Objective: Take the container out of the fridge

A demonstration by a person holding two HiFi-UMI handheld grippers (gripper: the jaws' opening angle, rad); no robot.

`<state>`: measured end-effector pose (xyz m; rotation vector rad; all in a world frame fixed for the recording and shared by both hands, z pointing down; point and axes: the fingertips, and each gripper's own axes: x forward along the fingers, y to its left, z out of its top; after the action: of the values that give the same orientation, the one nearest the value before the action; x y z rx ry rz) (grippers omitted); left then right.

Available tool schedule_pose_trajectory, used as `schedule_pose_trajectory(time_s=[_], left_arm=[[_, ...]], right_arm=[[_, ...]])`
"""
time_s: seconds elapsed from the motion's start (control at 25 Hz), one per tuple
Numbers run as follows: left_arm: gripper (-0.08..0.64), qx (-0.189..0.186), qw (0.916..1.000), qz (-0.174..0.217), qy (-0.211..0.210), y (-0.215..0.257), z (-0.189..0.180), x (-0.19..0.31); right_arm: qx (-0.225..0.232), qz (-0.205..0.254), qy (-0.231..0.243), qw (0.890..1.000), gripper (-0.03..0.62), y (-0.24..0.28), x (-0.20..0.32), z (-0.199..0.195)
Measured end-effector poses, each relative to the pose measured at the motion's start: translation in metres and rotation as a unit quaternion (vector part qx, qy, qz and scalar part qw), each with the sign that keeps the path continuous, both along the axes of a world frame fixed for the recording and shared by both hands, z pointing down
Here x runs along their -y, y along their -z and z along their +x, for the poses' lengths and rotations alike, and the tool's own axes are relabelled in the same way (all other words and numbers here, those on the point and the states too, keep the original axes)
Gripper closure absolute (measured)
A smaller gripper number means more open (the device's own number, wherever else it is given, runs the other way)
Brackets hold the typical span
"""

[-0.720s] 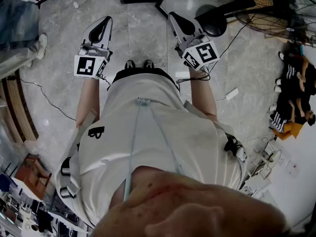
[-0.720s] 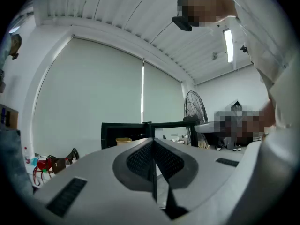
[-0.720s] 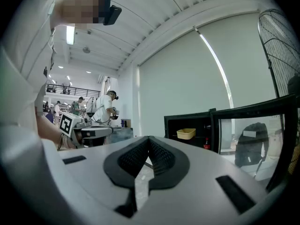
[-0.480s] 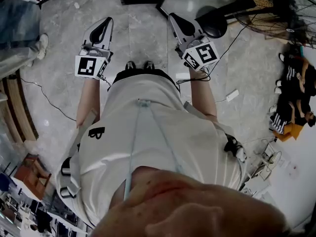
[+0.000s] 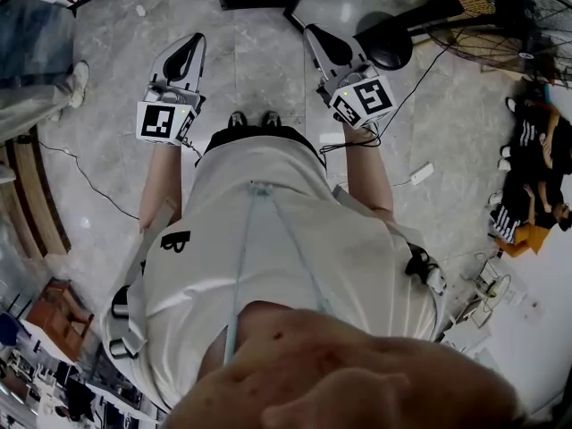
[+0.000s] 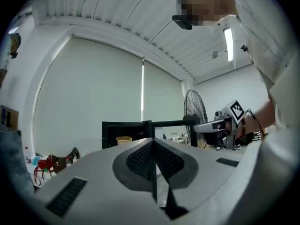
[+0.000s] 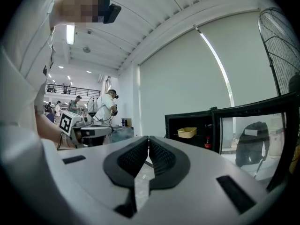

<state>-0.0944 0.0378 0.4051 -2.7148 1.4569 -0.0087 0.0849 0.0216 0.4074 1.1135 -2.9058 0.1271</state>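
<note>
At the floor's far left edge, in the head view, a bystander's jeans [image 5: 31,38] and one pale shoe run out of frame. Next comes the left gripper [image 5: 191,43], held level over the grey stone floor [image 5: 250,70]. Its own view shows the ribbed pads [image 6: 140,158] pressed together with nothing between them. Past their tips in that view, well apart from them, stands the black fridge [image 6: 126,134], open, with the yellow container [image 6: 123,139] inside; only the container's upper part clears the gripper's body.

From the head camera the fridge is a dark block cut off by the top edge, and its inside cannot be seen. The person's own torso fills the middle of that view and hides the floor below the toes [image 5: 250,117].

To the right, the right gripper [image 5: 315,34] is also level, its marker cube [image 5: 362,99] facing up. Its own view shows both jaws closed on each other, empty. Beyond them the container sits on an upper shelf at the fridge's left side. A red bottle [image 7: 206,142] stands lower, near the hinge edge, too small to read. The glass door [image 7: 248,139] hangs open to the right, reflecting a dark figure.

Farther right, a fan [image 5: 505,16] is clipped by the top corner, and seated people [image 5: 536,177] at the right edge are too distorted to make out.
</note>
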Motion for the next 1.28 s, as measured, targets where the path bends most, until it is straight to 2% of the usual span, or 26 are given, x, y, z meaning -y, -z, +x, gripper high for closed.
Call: schedule_pose_trajectory(time_s=[0.4, 0.68, 1.0, 1.16, 1.28], left_arm=[[0.551, -0.005, 1.0, -0.003, -0.004, -0.003, -0.002, -0.001], [0.551, -0.006, 0.9999, -0.001, -0.009, -0.003, -0.003, -0.003], [0.551, -0.005, 0.9999, -0.001, -0.014, -0.003, -0.004, -0.001], [0.551, -0.009, 0.9999, -0.001, -0.013, -0.002, -0.006, 0.0], [0.551, -0.008, 0.9999, -0.003, -0.014, -0.002, -0.005, -0.001]], right_arm=[[-0.009, -0.002, -0.004, 1.0, 0.571, -0.004, 0.002, -0.003], [-0.003, -0.011, -0.015, 1.0, 0.452, -0.005, 0.005, -0.002], [0.0, -0.011, -0.007, 1.0, 0.326, -0.003, 0.007, -0.009], [-0.008, 0.006, -0.012, 1.0, 0.301, 0.002, 0.008, -0.011], [-0.002, -0.001, -0.015, 1.0, 0.285, 0.001, 0.01, -0.008]])
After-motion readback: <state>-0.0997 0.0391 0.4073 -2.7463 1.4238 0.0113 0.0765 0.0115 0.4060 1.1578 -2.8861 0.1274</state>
